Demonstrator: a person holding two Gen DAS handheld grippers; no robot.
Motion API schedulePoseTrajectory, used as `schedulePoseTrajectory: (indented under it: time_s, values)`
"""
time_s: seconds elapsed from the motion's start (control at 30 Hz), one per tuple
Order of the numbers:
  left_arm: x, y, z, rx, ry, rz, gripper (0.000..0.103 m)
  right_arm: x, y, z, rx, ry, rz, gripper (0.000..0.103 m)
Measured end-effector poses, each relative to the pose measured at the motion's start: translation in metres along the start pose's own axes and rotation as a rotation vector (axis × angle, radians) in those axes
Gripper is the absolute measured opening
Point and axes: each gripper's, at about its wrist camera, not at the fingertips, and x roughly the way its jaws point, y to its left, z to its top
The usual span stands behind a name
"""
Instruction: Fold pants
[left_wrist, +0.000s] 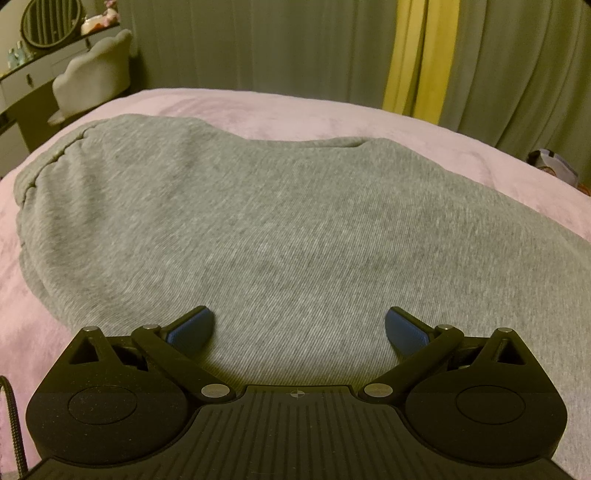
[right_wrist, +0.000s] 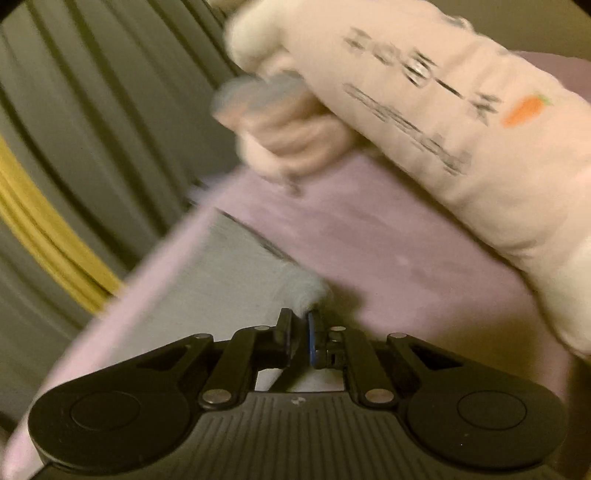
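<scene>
Right wrist view was motion-blurred; the right hand-held gripper (right_wrist: 300, 334) pinched a grey pants (right_wrist: 243, 258) corner, the rest cut off. Printed lettering on a pale pillow (right_wrist: 436, 122) was unreadable. Left hand-held gripper (left_wrist: 298, 326) stood spread above the grey pants (left_wrist: 258, 221), lying smooth on the pink bed (left_wrist: 295, 107), margins bare.

Ahead of the left gripper (left_wrist: 299, 328), flat pants (left_wrist: 258, 229) are leaving open passage; a pillow (right_wrist: 443, 110) is crowding the space above-right of the right gripper (right_wrist: 300, 332).
</scene>
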Motion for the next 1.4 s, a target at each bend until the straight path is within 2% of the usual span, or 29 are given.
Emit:
schedulePoseTrajectory:
  time_s: [0.03, 0.07, 0.1, 0.17, 0.33, 0.43, 0.53, 0.57, 0.6, 0.63, 0.73, 0.83, 1.03, 1.27, 1.33, 1.37, 1.4]
  values:
    - [0.0, 0.0, 0.0, 0.0, 0.0, 0.0, 0.103, 0.004, -0.006, -0.001, 0.032, 0.021, -0.041, 0.011]
    - [0.0, 0.0, 0.0, 0.0, 0.0, 0.0, 0.103, 0.006, -0.014, -0.001, 0.073, 0.039, -0.049, 0.023]
    - [0.0, 0.0, 0.0, 0.001, 0.0, 0.001, 0.103, 0.008, -0.021, -0.002, 0.12, 0.056, -0.049, 0.041]
    - [0.0, 0.0, 0.0, 0.001, 0.0, 0.001, 0.103, 0.012, -0.034, -0.006, 0.196, 0.094, -0.008, 0.061]
    - [0.0, 0.0, 0.0, 0.0, 0.0, 0.001, 0.103, 0.021, -0.049, -0.014, 0.304, 0.087, 0.091, 0.063]
    - [0.0, 0.0, 0.0, 0.0, 0.0, 0.001, 0.103, 0.029, -0.056, -0.015, 0.395, 0.091, 0.159, 0.062]
    - [0.0, 0.0, 0.0, 0.001, 0.0, 0.001, 0.103, 0.034, -0.052, -0.015, 0.397, 0.086, 0.168, 0.061]
    - [0.0, 0.0, 0.0, 0.001, 0.0, 0.001, 0.103, 0.033, -0.049, -0.015, 0.379, 0.085, 0.163, 0.051]
    - [0.0, 0.0, 0.0, 0.0, 0.0, 0.001, 0.103, 0.035, -0.047, -0.013, 0.362, 0.088, 0.156, 0.033]
    - [0.0, 0.0, 0.0, 0.0, 0.0, 0.0, 0.103, 0.037, -0.045, -0.013, 0.348, 0.097, 0.142, 0.028]
    - [0.0, 0.0, 0.0, 0.0, 0.0, 0.001, 0.103, 0.041, -0.051, -0.014, 0.395, 0.1, 0.169, 0.027]
    - [0.0, 0.0, 0.0, 0.001, 0.0, 0.001, 0.103, 0.042, -0.055, -0.016, 0.434, 0.098, 0.22, 0.031]
    - [0.002, 0.0, 0.0, 0.005, 0.0, 0.004, 0.103, 0.05, -0.053, -0.013, 0.463, 0.12, 0.257, 0.038]
    - [0.002, 0.0, 0.0, 0.005, 0.0, 0.004, 0.103, 0.059, -0.042, -0.011, 0.462, 0.136, 0.27, 0.038]
    - [0.002, 0.0, 0.0, 0.005, 0.0, 0.004, 0.103, 0.058, -0.039, -0.01, 0.452, 0.137, 0.257, 0.027]
    - [0.002, 0.0, 0.0, 0.005, 0.0, 0.004, 0.103, 0.057, -0.038, -0.009, 0.445, 0.137, 0.251, 0.016]
    - [0.002, 0.0, 0.0, 0.005, 0.0, 0.004, 0.103, 0.056, -0.037, -0.009, 0.436, 0.136, 0.252, 0.016]
